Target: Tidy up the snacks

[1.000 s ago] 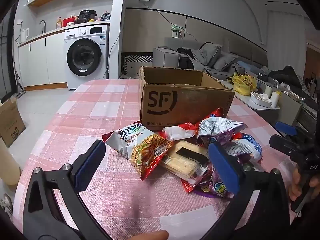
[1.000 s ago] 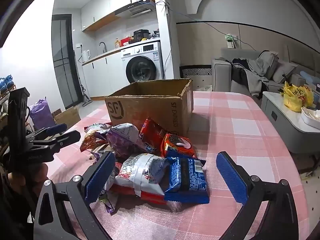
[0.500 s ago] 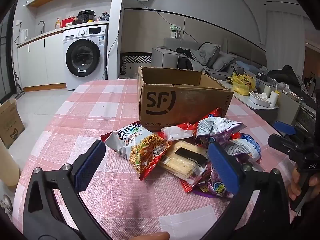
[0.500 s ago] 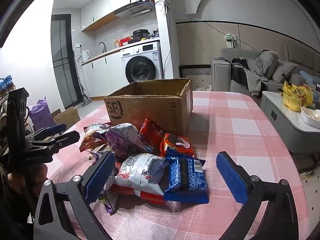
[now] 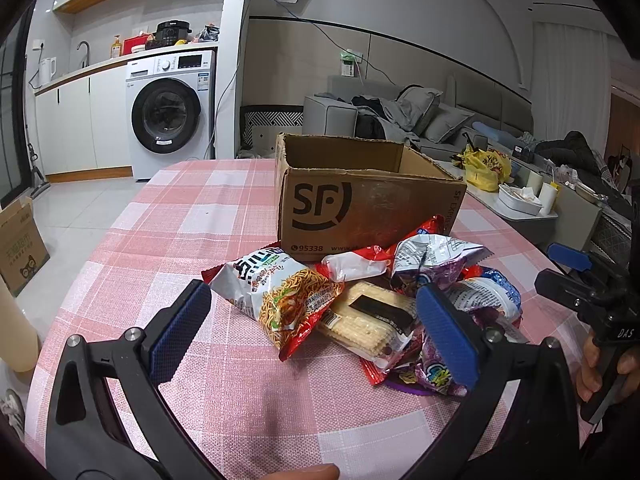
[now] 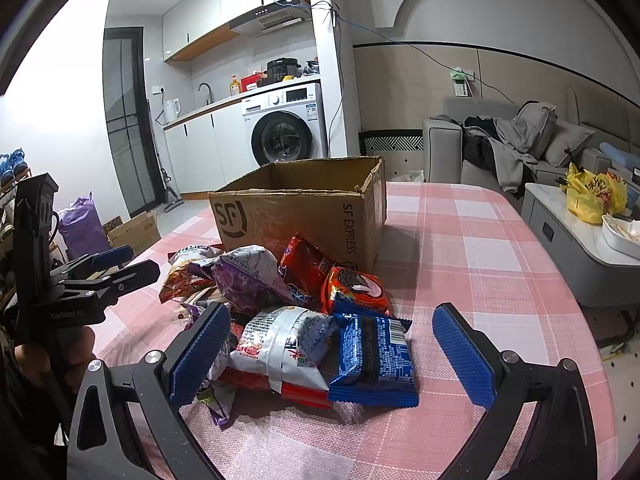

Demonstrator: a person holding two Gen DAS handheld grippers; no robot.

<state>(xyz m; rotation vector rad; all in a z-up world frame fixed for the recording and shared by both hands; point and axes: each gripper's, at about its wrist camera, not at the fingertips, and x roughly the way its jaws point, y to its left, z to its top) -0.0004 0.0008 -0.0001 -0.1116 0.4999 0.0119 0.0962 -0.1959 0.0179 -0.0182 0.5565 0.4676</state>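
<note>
Up close, the left gripper [image 5: 312, 330] stands wide open with nothing between its blue pads [image 5: 180, 330], hovering just above the pink checked tablecloth [image 5: 168, 232]. Between its fingers, toward twelve o'clock, lies a noodle packet [image 5: 286, 298], white at the top with a picture of fried noodles and red edges, tilted on the cloth. Touching it at its three o'clock is a clear-wrapped cracker pack [image 5: 370, 322] with a dark band across it. Beyond these, a crumpled silver and purple bag [image 5: 434, 260] rests on top of the heap, and a purple wrapper [image 5: 434, 374] pokes out beside the right-hand pad. At twelve o'clock from the pile, touching it, stands an open brown cardboard box [image 5: 360, 204] printed with SF.

The right gripper [image 6: 332, 354] is likewise spread open and empty, held low over the near edge of the same heap. A silver bag with red trim [image 6: 284, 346] and a blue packet [image 6: 374, 356] lie side by side between its fingers, touching each other. Behind them, toward twelve o'clock, a red and orange biscuit pack [image 6: 354, 290] and a red bag [image 6: 306, 270] lean against the box front. A hand [image 6: 70, 354] at nine o'clock grips the handle of the other tool, which points toward the pile from the side.
</note>
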